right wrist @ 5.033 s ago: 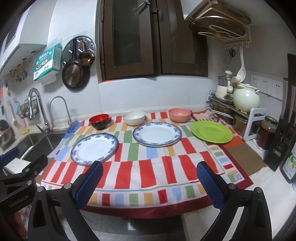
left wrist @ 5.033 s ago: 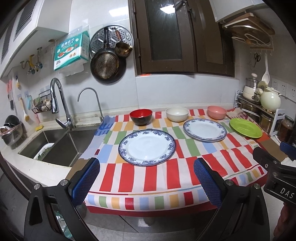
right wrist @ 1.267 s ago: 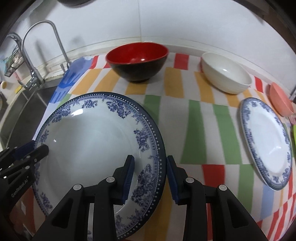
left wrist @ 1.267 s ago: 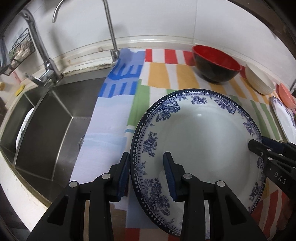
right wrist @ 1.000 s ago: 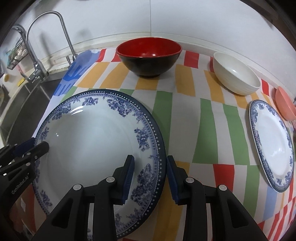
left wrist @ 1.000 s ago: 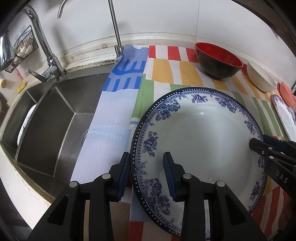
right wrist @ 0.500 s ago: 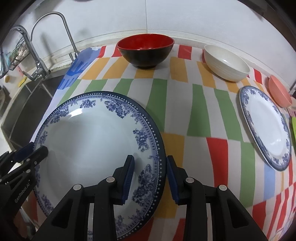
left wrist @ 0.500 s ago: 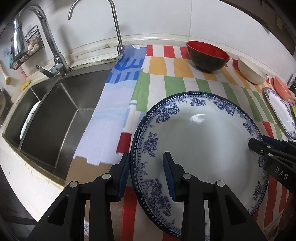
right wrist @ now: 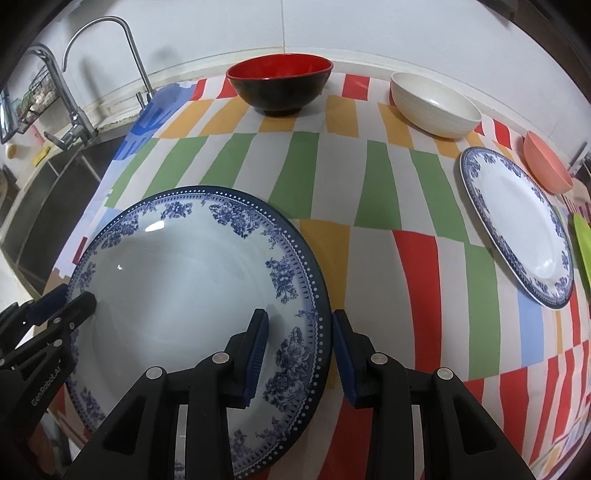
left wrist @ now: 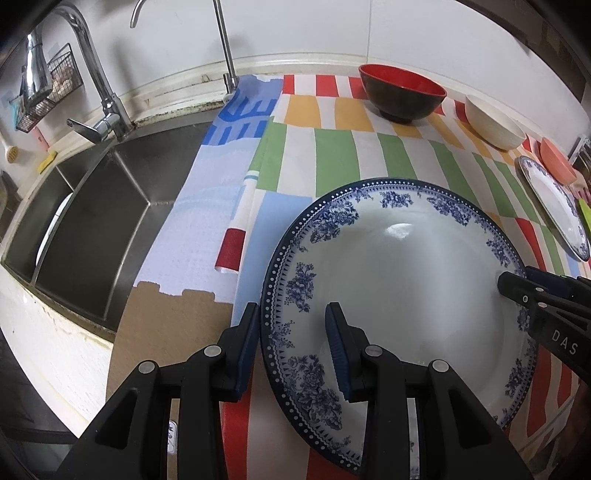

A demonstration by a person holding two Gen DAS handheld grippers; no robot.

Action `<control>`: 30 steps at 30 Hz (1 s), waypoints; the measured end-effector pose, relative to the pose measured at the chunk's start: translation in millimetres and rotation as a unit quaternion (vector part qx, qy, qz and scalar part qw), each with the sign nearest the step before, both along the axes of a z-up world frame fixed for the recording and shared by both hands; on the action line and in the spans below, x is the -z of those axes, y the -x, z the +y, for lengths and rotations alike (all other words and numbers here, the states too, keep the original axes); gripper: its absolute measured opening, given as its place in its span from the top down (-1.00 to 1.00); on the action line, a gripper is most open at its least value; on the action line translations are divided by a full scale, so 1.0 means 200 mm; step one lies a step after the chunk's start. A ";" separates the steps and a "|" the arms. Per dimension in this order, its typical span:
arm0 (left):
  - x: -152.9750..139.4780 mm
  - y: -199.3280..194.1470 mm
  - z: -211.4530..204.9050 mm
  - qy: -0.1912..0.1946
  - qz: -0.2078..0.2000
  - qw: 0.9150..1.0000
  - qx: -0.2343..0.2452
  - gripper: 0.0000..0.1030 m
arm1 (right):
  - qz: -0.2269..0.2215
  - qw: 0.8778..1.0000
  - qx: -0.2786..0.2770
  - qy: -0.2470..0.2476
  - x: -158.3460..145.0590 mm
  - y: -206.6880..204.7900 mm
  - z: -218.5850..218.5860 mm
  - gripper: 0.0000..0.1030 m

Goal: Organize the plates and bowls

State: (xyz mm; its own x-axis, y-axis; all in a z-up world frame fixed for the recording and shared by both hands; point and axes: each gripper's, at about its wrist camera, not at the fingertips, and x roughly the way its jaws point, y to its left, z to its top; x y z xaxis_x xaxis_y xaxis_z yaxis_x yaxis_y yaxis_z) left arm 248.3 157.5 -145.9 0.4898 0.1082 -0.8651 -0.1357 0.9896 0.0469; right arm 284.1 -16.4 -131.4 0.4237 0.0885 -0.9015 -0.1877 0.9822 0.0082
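A large blue-and-white floral plate (left wrist: pixel 399 269) is held above the striped cloth by both grippers. My left gripper (left wrist: pixel 291 345) is shut on its left rim. My right gripper (right wrist: pixel 301 350) is shut on its right rim; the plate also shows in the right wrist view (right wrist: pixel 192 280). A second blue-and-white plate (right wrist: pixel 517 225) lies on the cloth to the right. A red-and-black bowl (right wrist: pixel 279 86), a cream bowl (right wrist: pixel 434 103) and a pink bowl (right wrist: pixel 546 164) stand along the back. A green plate (right wrist: pixel 583 243) shows at the far right edge.
A steel sink (left wrist: pixel 92 221) with two taps (left wrist: pixel 99 92) lies to the left of the striped cloth (right wrist: pixel 369 184). A wire basket (left wrist: pixel 44 96) hangs on the wall behind it. The white tiled wall (right wrist: pixel 295 26) runs close behind the bowls.
The held plate has risen and come back toward the front edge of the counter, away from the bowls. Both grippers keep the same hold on its rims.
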 end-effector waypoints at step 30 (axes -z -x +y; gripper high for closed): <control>-0.24 -0.02 -0.22 -0.011 -0.081 0.996 0.041 -0.57 | -0.066 0.997 0.024 -0.014 -0.14 0.07 -0.15 -0.19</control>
State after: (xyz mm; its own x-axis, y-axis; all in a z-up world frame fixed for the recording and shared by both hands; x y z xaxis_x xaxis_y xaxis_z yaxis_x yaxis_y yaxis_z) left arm 251.6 113.7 -98.0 0.6300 0.0802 -0.7724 -0.0624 0.9967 0.0526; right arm 270.9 -47.3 -102.7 0.5437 0.0896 -0.8345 -0.1410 0.9899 0.0145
